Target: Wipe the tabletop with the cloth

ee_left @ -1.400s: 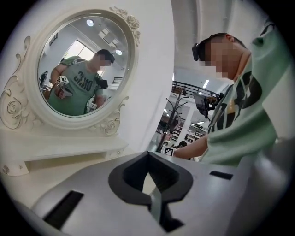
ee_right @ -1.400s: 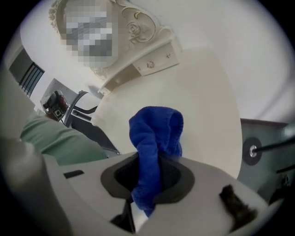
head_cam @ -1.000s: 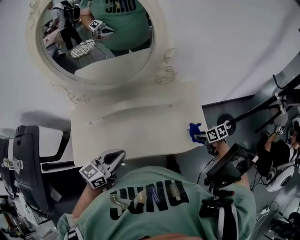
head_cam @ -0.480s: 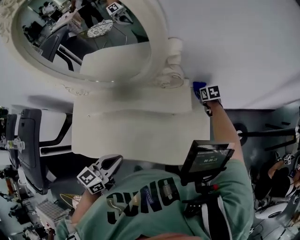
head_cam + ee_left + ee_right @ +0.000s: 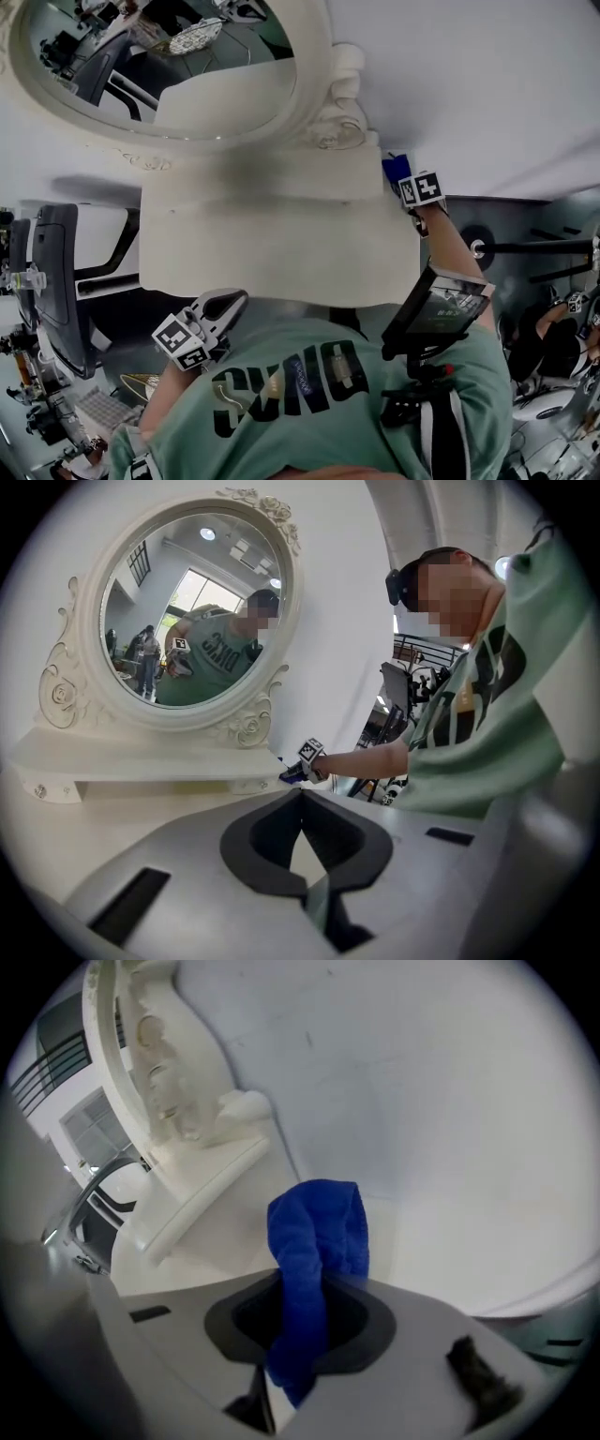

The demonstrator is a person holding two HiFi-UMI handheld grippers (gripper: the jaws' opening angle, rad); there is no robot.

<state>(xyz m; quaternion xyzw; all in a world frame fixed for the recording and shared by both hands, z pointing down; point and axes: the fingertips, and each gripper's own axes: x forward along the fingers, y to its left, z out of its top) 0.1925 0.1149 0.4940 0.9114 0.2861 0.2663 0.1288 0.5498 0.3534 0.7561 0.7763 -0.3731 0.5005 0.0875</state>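
Apparently most of the wiping is left: the right gripper [image 5: 305,1321] pinches the cloth [image 5: 314,1241] at the far right corner of the tabletop [image 5: 272,244], while the left gripper [image 5: 302,803], pressed together and empty, hangs off its near edge.

blue cloth [image 5: 316,1232] sits up at the far right corner of the table [image 5: 272,248], right where the top meets the wall. it's bunched into one thick fold, terry-looking, pinched in the right gripper [image 5: 309,1288]. the rounded top of the fold pokes out past the tips, and a short tail hangs back behind them. it's just beside the end of the table's raised back shelf [image 5: 281,183]. can't tell whether it's pressing on the surface. the table itself is cream white and smooth, with a wavy front edge.
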